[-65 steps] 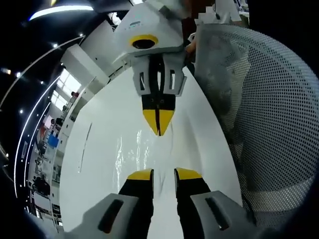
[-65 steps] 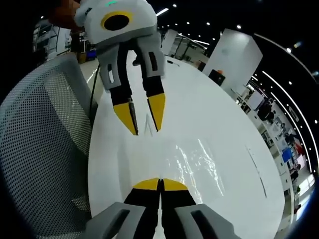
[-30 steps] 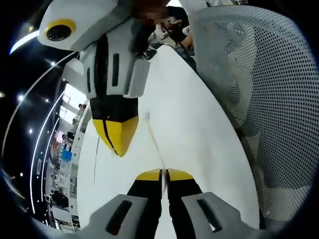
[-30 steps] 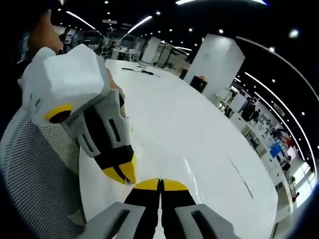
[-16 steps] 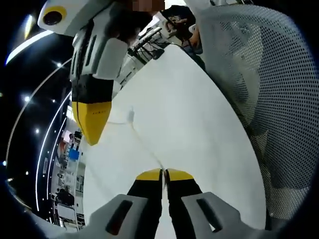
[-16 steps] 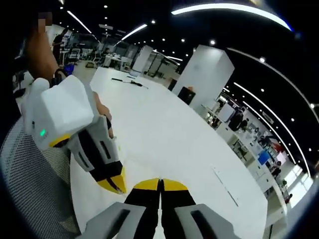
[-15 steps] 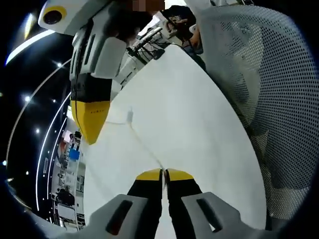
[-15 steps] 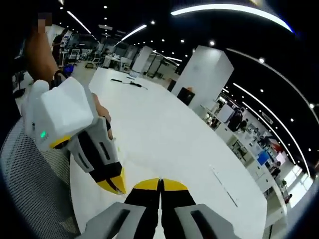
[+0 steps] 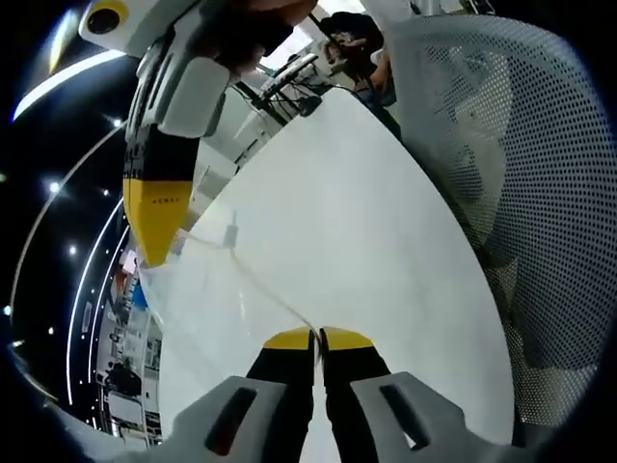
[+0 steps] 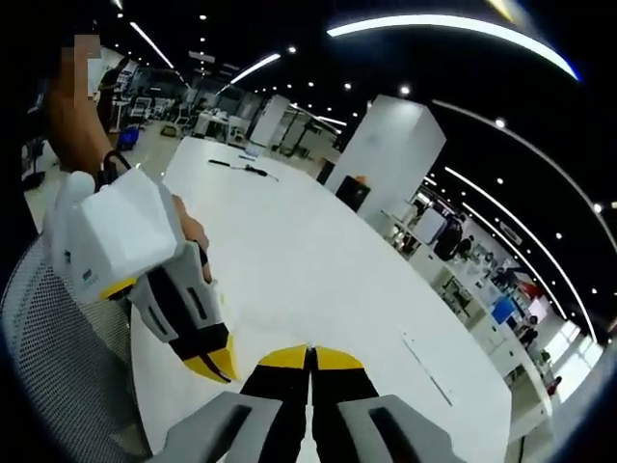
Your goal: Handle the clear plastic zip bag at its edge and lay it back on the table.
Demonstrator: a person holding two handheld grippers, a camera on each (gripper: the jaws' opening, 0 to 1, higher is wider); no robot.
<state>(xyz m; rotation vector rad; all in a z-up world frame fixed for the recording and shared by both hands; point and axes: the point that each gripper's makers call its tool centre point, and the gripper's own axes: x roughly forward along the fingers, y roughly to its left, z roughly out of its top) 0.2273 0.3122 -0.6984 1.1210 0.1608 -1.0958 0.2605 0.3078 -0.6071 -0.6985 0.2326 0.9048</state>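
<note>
Both claws were clamped on the zip bag (image 9: 253,282): the left claw (image 9: 316,337) at 6 o'clock, the right claw (image 9: 152,239) at 10. Since a second earlier, the bag's edge had been stretched taut above the table (image 9: 366,241); lowering was judged next.

readable text: none
right claw (image 9: 151,217) yellow tip: small dark marking, too blurred to read

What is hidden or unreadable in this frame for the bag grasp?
- Clear zip bag: left gripper view, transparent against the white table, so its outline is mostly lost.
- Right gripper grip: its jaw tips are seen side-on, contact unclear.
- Bag in right gripper view: cannot be made out near the left gripper.
</note>
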